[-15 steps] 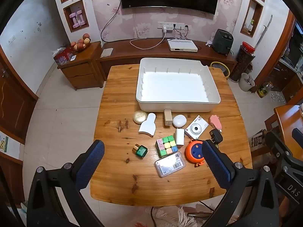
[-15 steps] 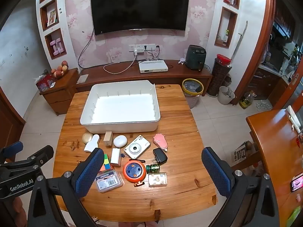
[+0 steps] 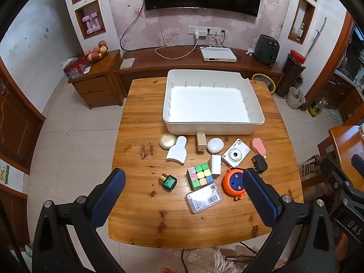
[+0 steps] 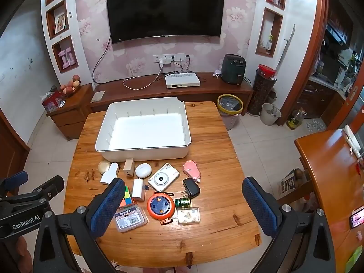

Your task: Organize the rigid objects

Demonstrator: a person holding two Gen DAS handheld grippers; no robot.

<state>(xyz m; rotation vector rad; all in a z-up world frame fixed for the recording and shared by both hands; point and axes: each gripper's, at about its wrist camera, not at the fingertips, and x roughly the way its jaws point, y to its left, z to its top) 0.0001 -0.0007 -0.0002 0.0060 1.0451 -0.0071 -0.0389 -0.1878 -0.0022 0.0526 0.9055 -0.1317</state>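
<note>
Wooden table (image 3: 141, 118), frame centre: empty white plastic bin (image 3: 212, 126) above scattered rigid items. Left gripper (image 3: 183, 193) and right gripper (image 4: 182, 201) gape empty; sorting unstarted, first pick pending, likely the orange round reel (image 4: 160, 206).

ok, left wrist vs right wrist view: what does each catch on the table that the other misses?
Left wrist only: the small green jar with a gold cap lying left of the cube, whose full face shows.

Right wrist only: the green can and the clear box below it; the cube sits mostly behind a finger.

Both: the empty white bin, white camera, orange reel, barcode case. Both grippers open, holding nothing.
</note>
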